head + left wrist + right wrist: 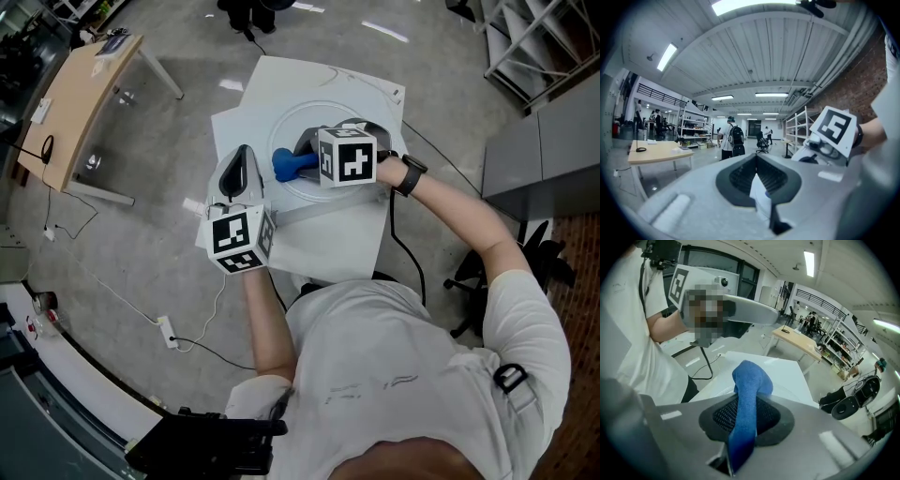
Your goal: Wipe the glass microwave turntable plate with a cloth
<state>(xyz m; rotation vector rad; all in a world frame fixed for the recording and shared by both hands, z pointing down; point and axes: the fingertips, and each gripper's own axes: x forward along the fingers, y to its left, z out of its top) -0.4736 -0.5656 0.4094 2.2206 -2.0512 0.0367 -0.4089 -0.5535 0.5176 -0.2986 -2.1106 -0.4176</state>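
Clamps blue cloth [749, 380] in right tool [747, 394], folded end jutting forward, over glass plate [328, 112] at middle of white table [281, 84], presumably for pressing and rubbing. Parks left tool [239, 173], closed to a narrow seam, off the plate by table's left edge, likely clear of the wiping path. Cannot identify white sliver in that seam; plate rim faint, partly covered by right tool.

grey floor [169, 253], wooden desk [80, 103] (left)

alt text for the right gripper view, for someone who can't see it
The right tool is shut on a blue cloth that sticks up over a white table. At upper left, a person in a white shirt holds the left tool.
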